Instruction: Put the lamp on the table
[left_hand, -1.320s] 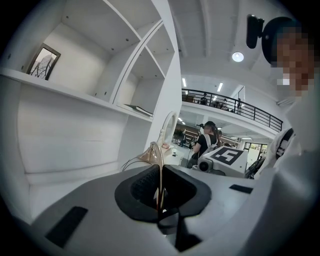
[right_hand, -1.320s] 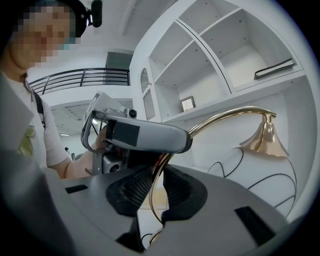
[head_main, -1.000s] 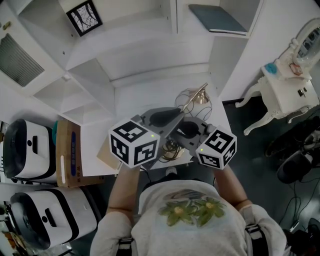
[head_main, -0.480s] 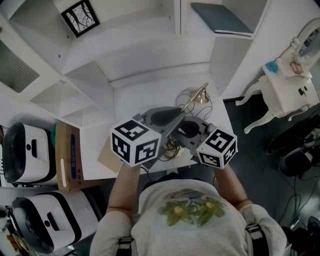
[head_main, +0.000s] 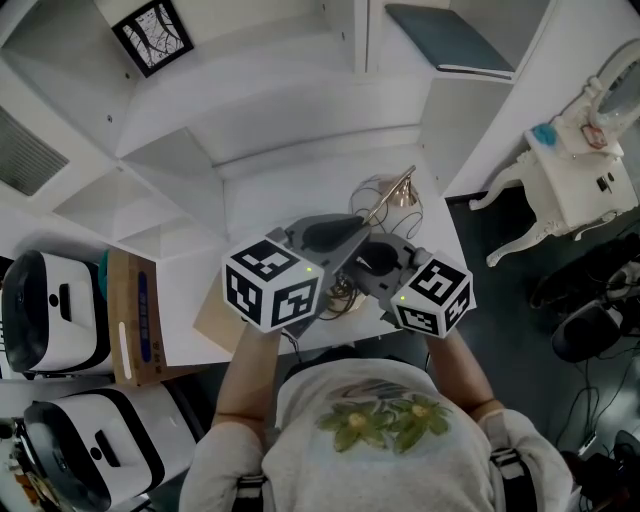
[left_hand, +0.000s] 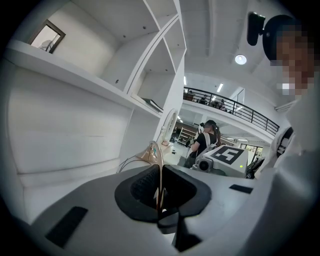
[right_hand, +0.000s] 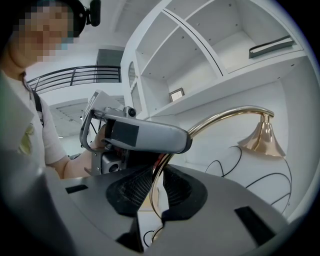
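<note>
A gold lamp with a thin curved stem (right_hand: 220, 117) and a copper cone head (head_main: 403, 192) inside a wire shade hangs over the white table (head_main: 285, 195). My left gripper (head_main: 345, 240) is shut on the stem (left_hand: 160, 182), with the cone head (left_hand: 149, 154) showing just beyond its jaws. My right gripper (head_main: 368, 262) is shut on the same stem (right_hand: 156, 192) lower down, close beside the left gripper (right_hand: 142, 132). The cone head (right_hand: 262, 137) points down at the right. The lamp's base is hidden under the grippers.
White shelving rises behind the table, with a framed picture (head_main: 152, 32) and a dark book (head_main: 448, 38) on it. A cardboard box (head_main: 135, 315) and white appliances (head_main: 45, 310) stand at the left. An ornate white side table (head_main: 570, 190) is at the right.
The head view has drifted slightly. Both grippers and the lamp stay where they were.
</note>
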